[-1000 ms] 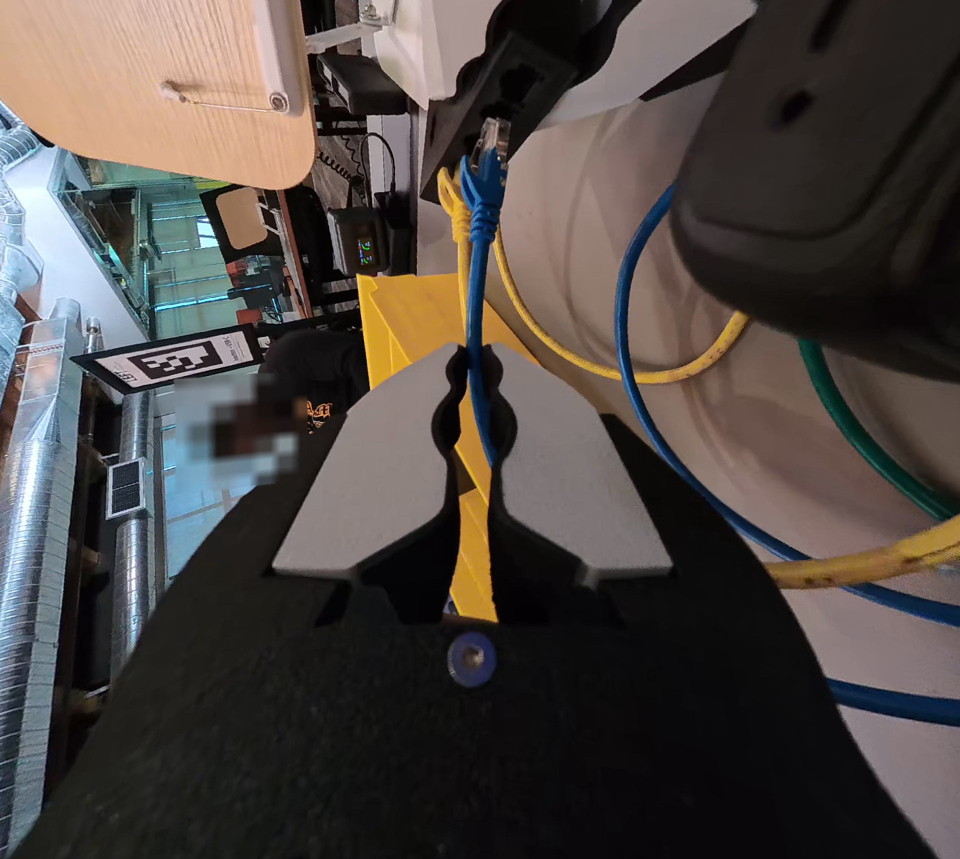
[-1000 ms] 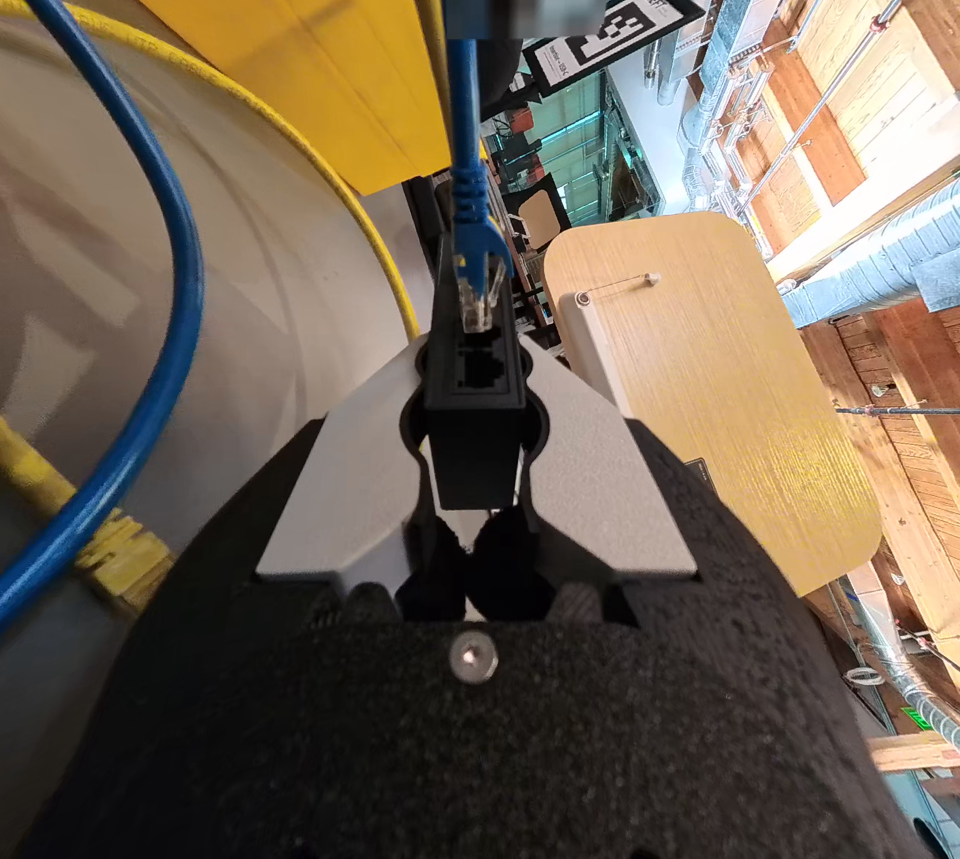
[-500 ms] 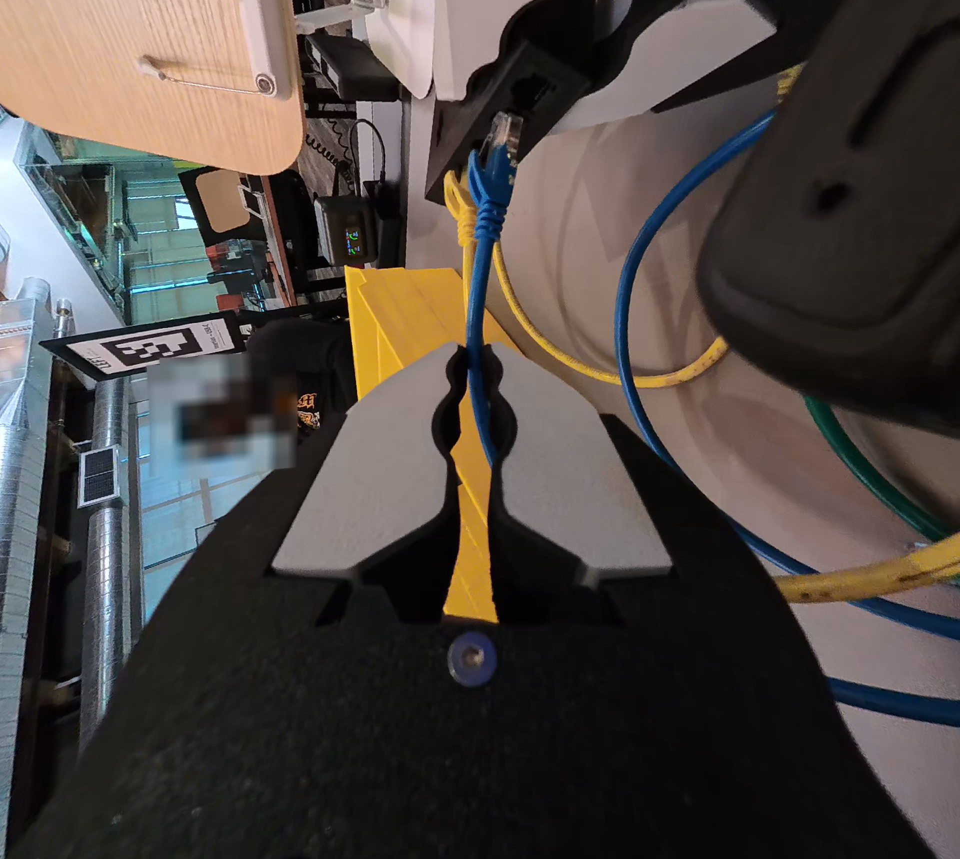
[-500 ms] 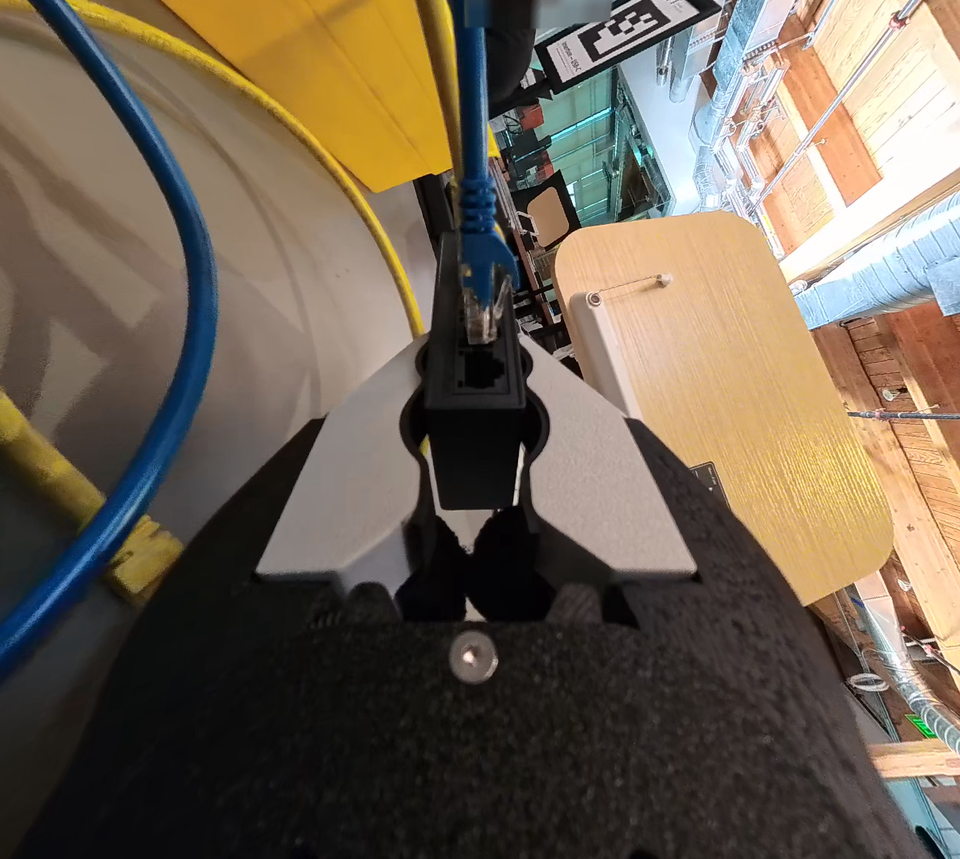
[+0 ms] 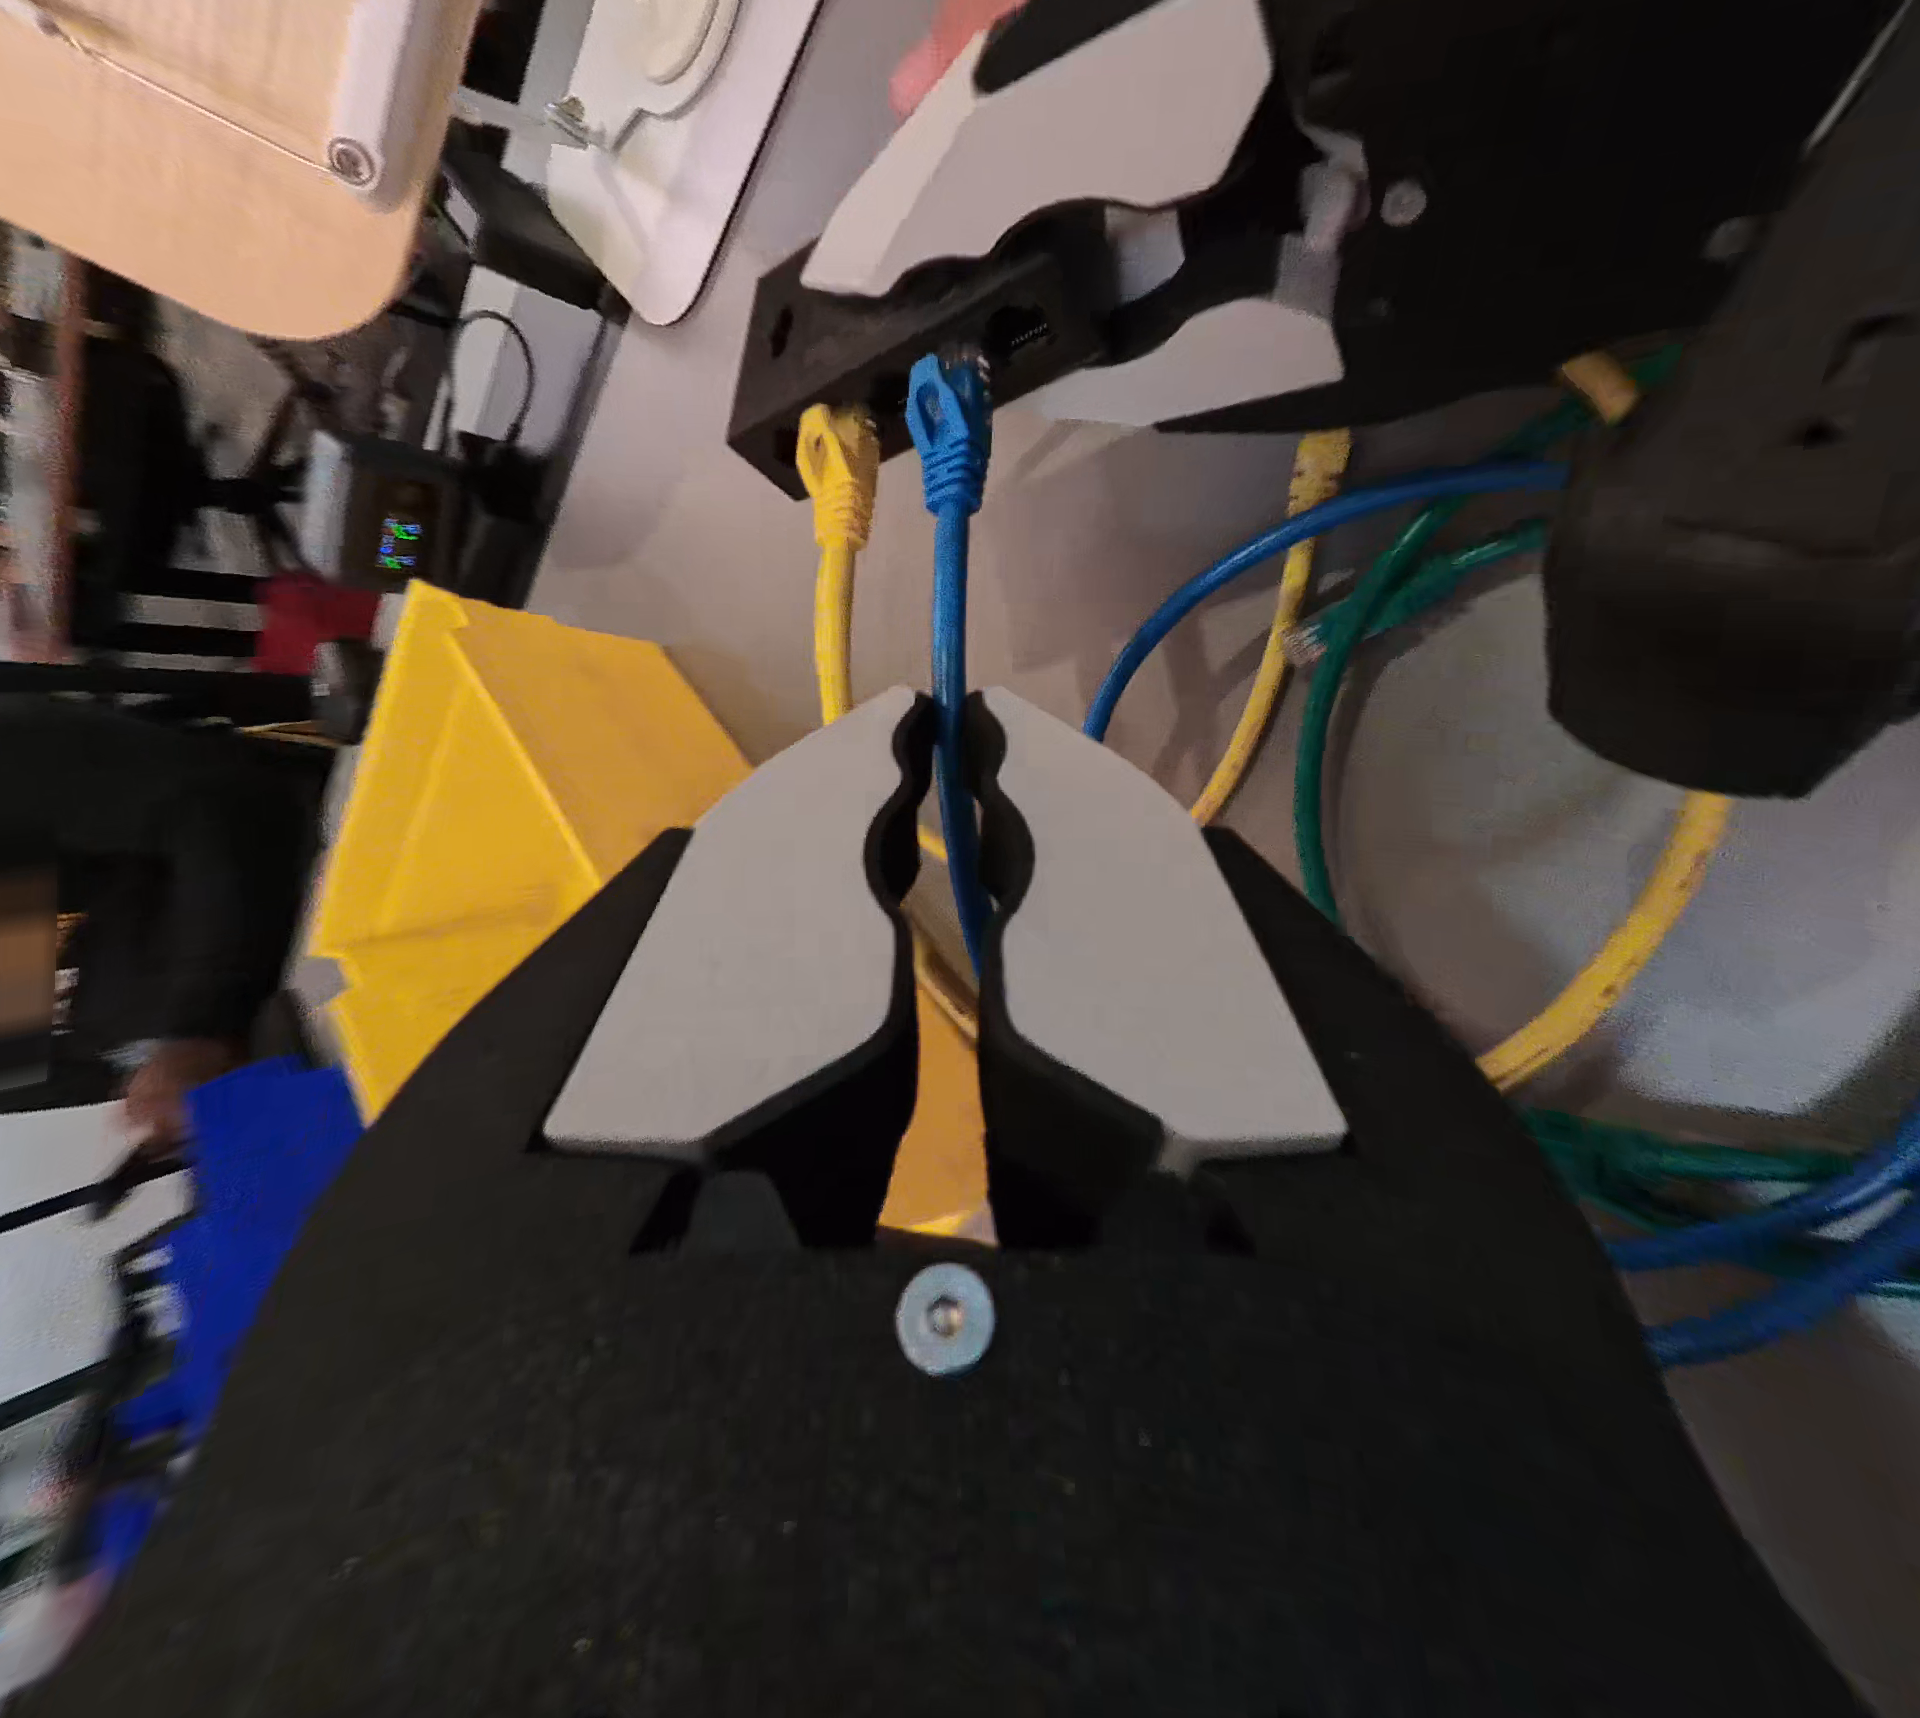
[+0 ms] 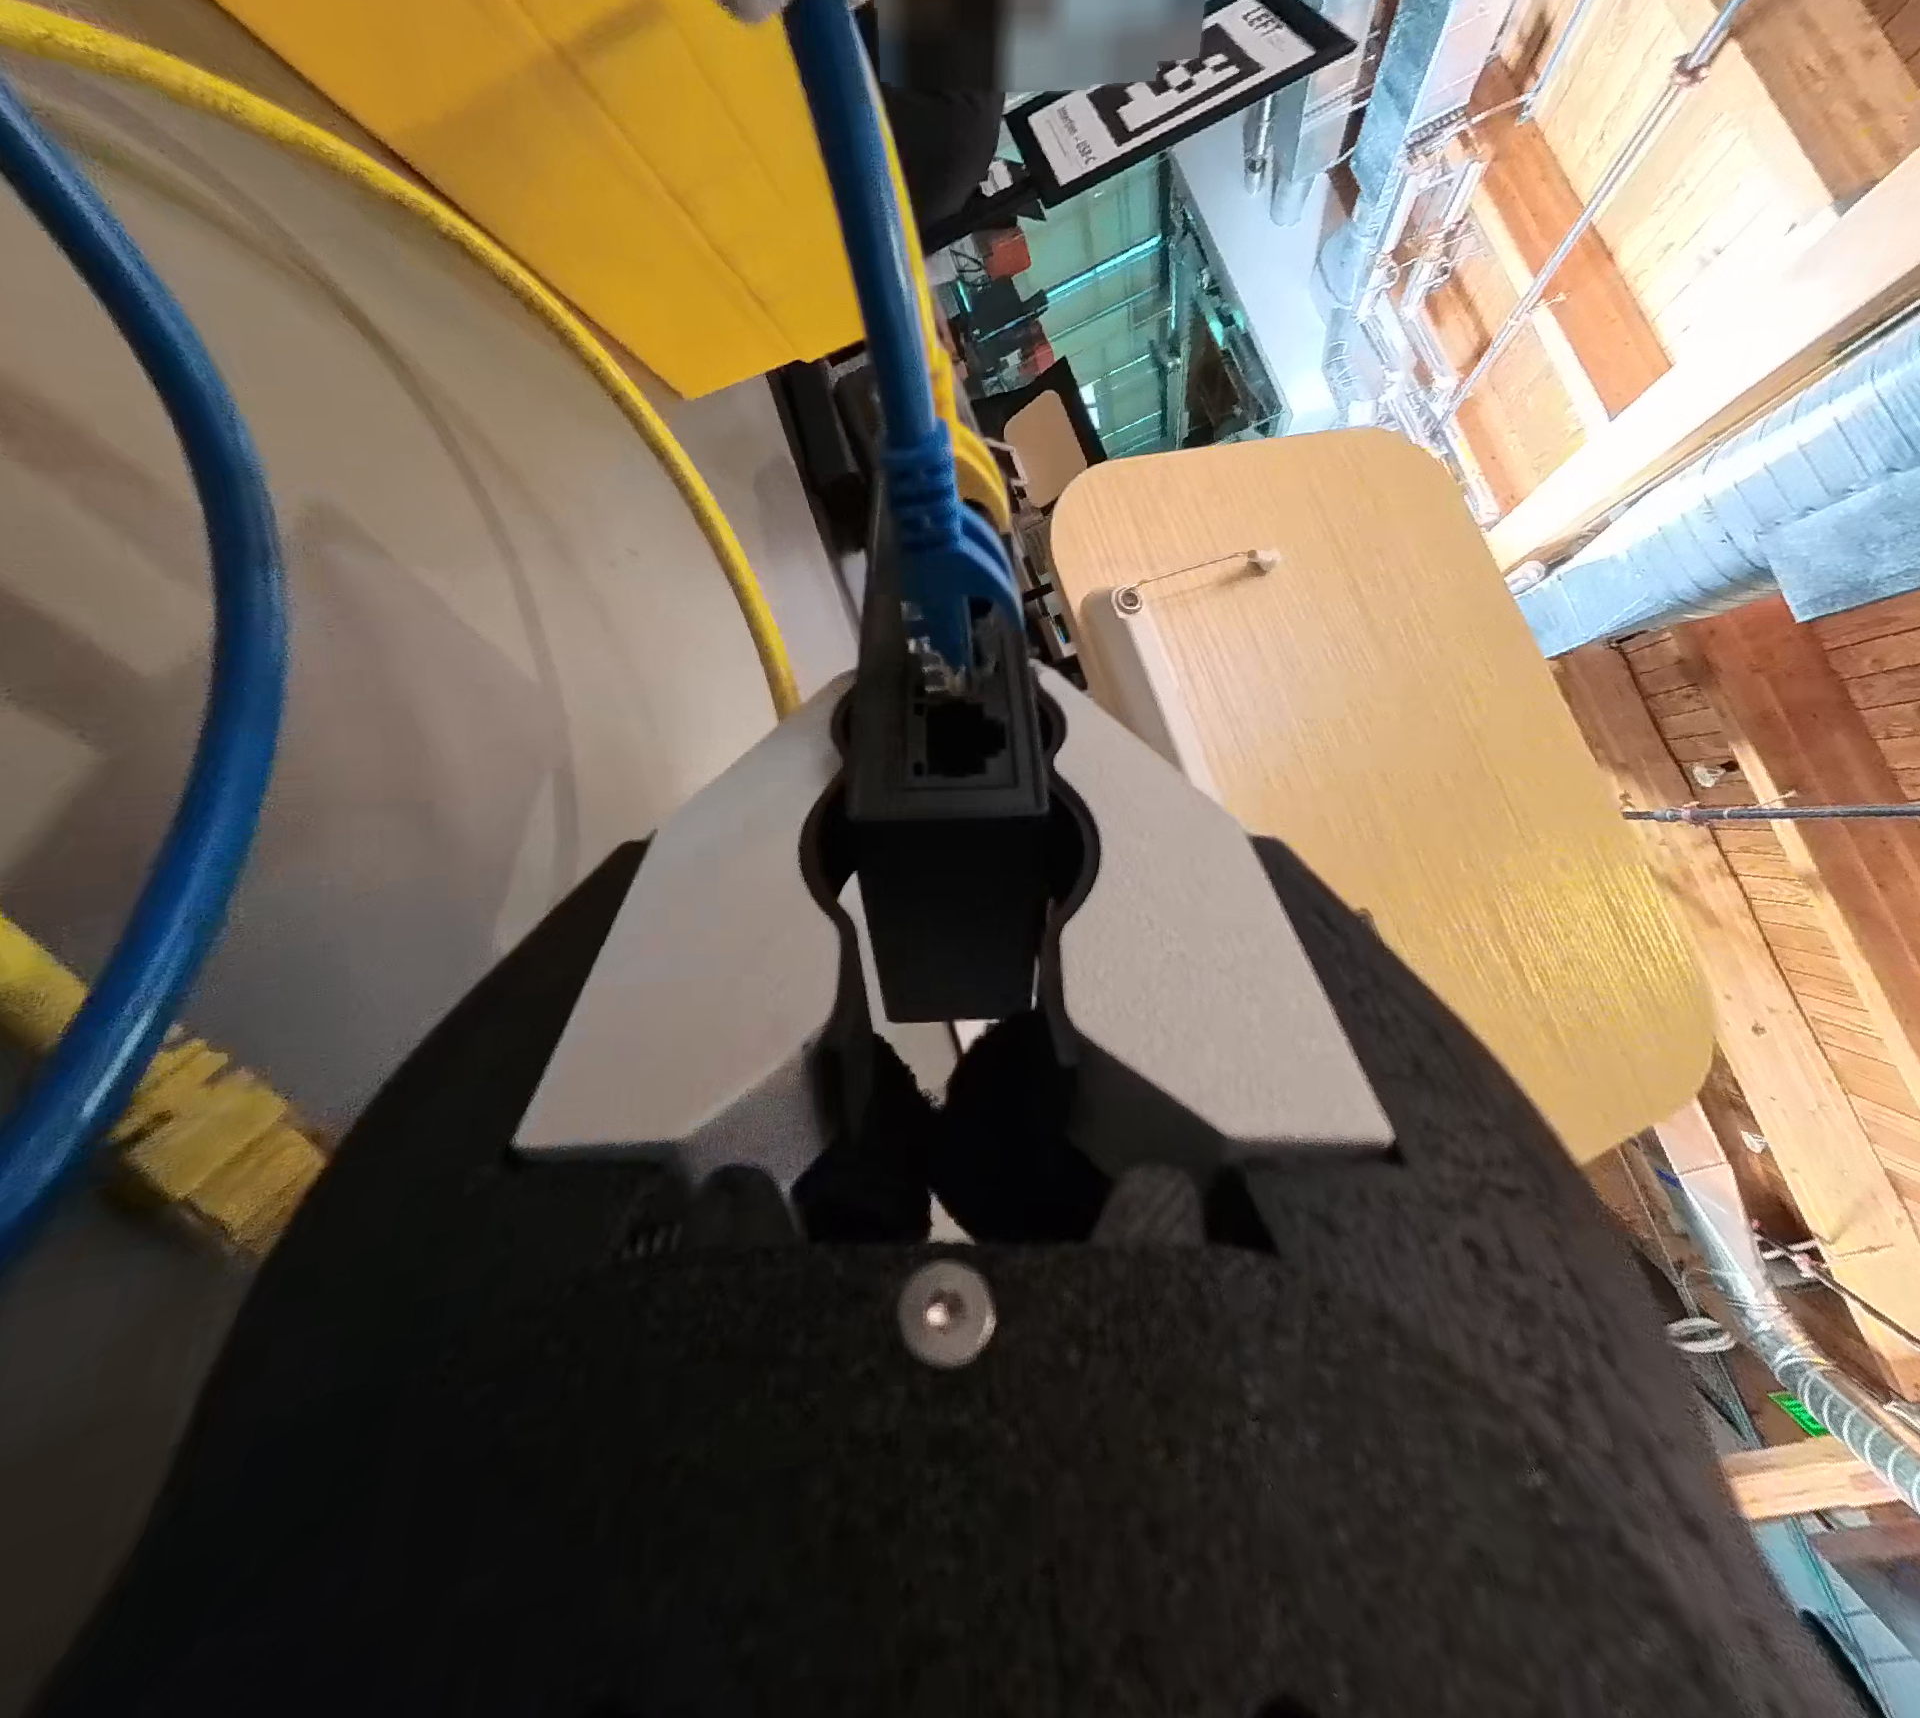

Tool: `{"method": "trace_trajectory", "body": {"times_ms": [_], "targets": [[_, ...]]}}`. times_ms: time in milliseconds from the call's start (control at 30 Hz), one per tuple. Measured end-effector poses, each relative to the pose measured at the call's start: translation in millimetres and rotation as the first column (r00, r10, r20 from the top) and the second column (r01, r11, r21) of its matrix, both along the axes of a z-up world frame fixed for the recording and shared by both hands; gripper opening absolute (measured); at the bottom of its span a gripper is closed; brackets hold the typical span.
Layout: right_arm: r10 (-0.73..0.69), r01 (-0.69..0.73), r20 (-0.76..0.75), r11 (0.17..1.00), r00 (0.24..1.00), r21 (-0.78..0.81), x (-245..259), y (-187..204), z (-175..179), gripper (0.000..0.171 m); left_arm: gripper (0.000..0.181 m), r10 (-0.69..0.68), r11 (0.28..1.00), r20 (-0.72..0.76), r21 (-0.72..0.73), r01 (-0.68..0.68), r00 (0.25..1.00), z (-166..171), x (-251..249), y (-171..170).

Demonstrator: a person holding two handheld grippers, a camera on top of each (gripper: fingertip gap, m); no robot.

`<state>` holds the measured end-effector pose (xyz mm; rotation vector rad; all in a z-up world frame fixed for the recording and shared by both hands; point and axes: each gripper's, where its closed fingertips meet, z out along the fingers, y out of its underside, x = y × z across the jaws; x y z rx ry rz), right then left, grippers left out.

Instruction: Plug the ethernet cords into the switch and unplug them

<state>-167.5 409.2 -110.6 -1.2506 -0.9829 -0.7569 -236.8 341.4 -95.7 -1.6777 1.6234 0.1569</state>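
Note:
My left gripper [image 5: 948,712] is shut on a blue ethernet cord [image 5: 951,588]. The cord's plug [image 5: 948,395] sits at a port of the black switch [image 5: 831,349]; how deep it sits I cannot tell. A yellow cord [image 5: 836,473] is plugged in beside it. My right gripper [image 6: 948,723] is shut on the switch [image 6: 951,858] and holds it above the grey table. In the right wrist view the blue plug [image 6: 935,567] meets the switch face, with an empty port [image 6: 961,743] next to it.
A yellow bin [image 5: 499,795] stands behind the cords. Loose blue [image 5: 1299,525], yellow [image 5: 1621,951] and green cords [image 5: 1330,733] lie on the grey table [image 5: 1455,837]. A wooden panel [image 6: 1382,733] and a white board [image 5: 665,6] are close to the switch.
The blue plug has moved into the switch's port face. The left wrist view has swung, so the switch now shows its port row with the yellow cord beside the blue.

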Motion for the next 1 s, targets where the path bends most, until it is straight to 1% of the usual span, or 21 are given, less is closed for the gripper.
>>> {"method": "trace_trajectory", "body": {"times_ms": [100,200,300,333,367,467,567,700,833,1000], "targets": [[0.017,-0.017,-0.004,0.999,1.0,0.03,-1,-3,5,0.026,0.006,-0.013,0.993,0.107,-0.113,0.025,0.994,3,3,-5],[0.067,-0.066,-0.007,0.996,0.998,0.064,-8,-9,11,0.026,0.006,-0.036,0.976,0.201,-0.204,0.078,0.979,5,8,-14],[0.158,-0.159,0.02,0.982,0.987,0.106,-26,-22,16,0.026,0.007,-0.051,0.959,0.25,-0.257,0.117,0.967,1,13,-21],[0.168,-0.171,0.036,0.978,0.985,0.12,-31,-26,18,0.026,0.008,-0.049,0.962,0.243,-0.25,0.111,0.969,-1,13,-21],[0.146,-0.151,0.05,0.981,0.988,0.119,-30,-25,16,0.026,0.007,-0.046,0.969,0.224,-0.225,0.097,0.974,-3,12,-19],[0.152,-0.154,0.022,0.982,0.988,0.109,-28,-26,18,0.026,0.007,-0.052,0.983,0.213,-0.164,0.088,0.976,0,15,-18],[0.148,-0.147,-0.012,0.985,0.989,0.089,-25,-26,19,0.026,0.007,-0.041,0.988,0.21,-0.138,0.072,0.977,4,20,-18],[0.127,-0.125,-0.041,0.99,0.991,0.059,-19,-23,17,0.025,0.007,-0.013,0.988,0.257,-0.145,0.051,0.966,6,27,-14],[0.103,-0.102,-0.038,0.994,0.994,0.027,-15,-20,11,0.025,0.006,0.011,0.99,0.257,-0.135,0.025,0.966,0,31,-10],[0.083,-0.083,-0.013,0.997,0.996,0.012,-13,-17,7,0.025,0.006,0.018,0.987,0.271,-0.156,0.025,0.962,-6,32,-5]]}}
